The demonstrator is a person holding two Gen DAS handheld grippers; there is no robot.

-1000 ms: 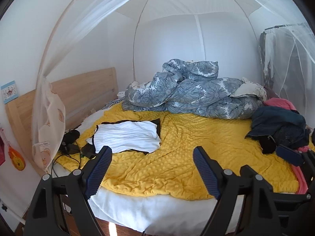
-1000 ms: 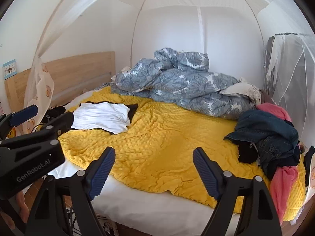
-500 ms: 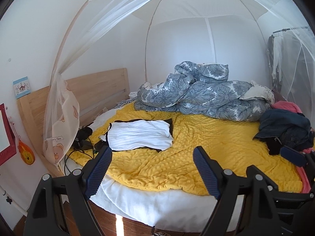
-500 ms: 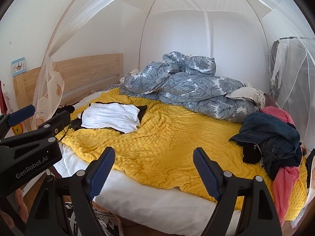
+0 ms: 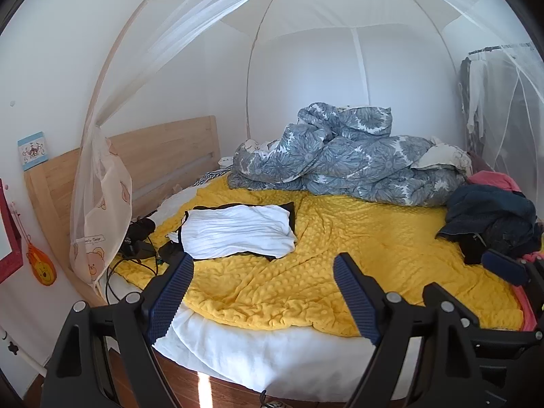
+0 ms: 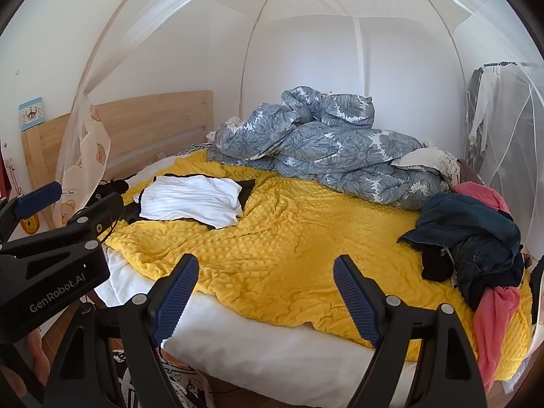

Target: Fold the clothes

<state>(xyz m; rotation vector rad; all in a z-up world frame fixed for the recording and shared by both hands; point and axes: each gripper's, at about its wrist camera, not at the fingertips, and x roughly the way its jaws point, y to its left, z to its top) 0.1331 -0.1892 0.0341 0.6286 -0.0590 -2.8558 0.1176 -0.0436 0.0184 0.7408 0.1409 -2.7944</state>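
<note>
With both the left hand-held gripper (image 5: 261,292) and the right hand-held gripper (image 6: 265,294) spread wide and empty before the bed (image 6: 272,350), best to reach right to the heap of unfolded clothes (image 6: 472,238), lift one piece by an edge, and spread it on the yellow blanket (image 6: 299,238) under the mosquito net (image 5: 190,10), apart from the folded white garment (image 5: 234,229).
</note>
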